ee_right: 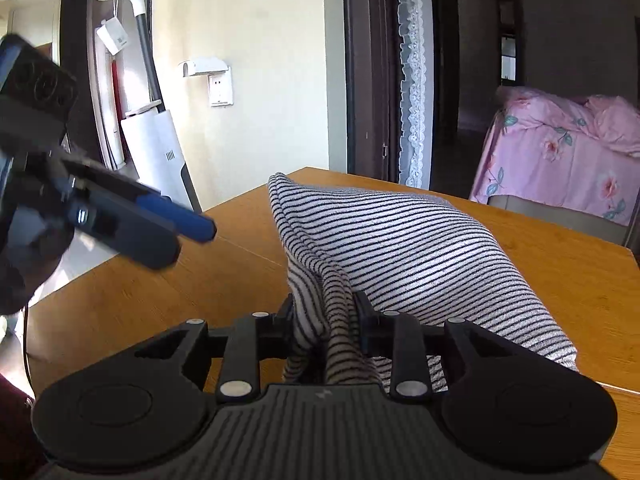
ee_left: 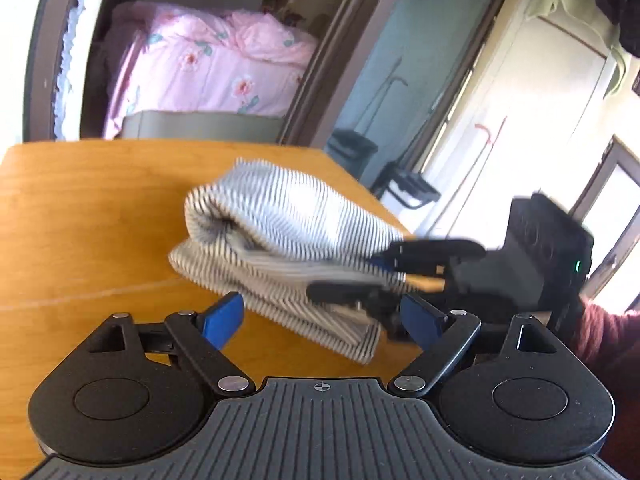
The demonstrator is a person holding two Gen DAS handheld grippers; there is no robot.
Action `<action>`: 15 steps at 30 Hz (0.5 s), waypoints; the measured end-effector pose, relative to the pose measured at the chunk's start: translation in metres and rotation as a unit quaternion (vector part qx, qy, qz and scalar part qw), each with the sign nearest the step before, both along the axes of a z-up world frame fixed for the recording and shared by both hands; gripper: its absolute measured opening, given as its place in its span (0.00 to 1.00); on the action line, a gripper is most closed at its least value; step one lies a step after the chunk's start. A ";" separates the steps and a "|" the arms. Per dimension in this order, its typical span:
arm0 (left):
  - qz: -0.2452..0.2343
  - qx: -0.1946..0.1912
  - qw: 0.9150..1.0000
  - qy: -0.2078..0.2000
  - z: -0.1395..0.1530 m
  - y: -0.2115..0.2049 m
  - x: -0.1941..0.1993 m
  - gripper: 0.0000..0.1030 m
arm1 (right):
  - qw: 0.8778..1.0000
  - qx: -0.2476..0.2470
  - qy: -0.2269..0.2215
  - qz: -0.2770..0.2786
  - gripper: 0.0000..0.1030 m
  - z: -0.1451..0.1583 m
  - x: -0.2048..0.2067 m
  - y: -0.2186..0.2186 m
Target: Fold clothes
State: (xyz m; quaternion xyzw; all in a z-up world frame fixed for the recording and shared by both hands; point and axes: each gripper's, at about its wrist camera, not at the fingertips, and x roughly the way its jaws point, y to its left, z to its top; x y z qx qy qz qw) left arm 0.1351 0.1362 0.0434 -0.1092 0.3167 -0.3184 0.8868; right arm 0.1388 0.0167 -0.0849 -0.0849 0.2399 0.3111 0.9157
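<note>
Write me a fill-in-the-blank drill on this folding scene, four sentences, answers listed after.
1. The folded garment has a ____ pattern.
2. It lies on a wooden ____.
3. The right hand-held gripper is shut on the ____.
4. The left hand-held gripper stands ____, with nothing between its fingers.

Answers: striped; table; garment; open

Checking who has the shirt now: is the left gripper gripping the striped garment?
No: the left gripper has its jaws spread wide with nothing between them, while the right gripper pinches the black-and-white striped knit garment.
</note>
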 end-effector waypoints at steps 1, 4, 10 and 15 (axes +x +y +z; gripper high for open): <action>0.014 -0.012 1.000 -0.013 0.008 0.006 0.002 0.89 | 1.000 -0.015 -0.013 0.000 0.33 -0.002 -0.005 0.005; 0.035 -0.068 0.997 -0.021 0.025 0.003 0.022 0.89 | 0.997 -0.055 -0.048 0.001 0.38 -0.007 -0.015 0.017; 0.070 -0.075 0.994 0.031 -0.008 -0.023 0.074 0.88 | 0.997 -0.050 -0.053 0.013 0.47 -0.002 -0.025 0.009; 0.093 -0.083 0.991 0.049 -0.041 -0.010 0.084 0.87 | 0.999 0.016 -0.042 -0.016 0.87 0.029 -0.023 -0.032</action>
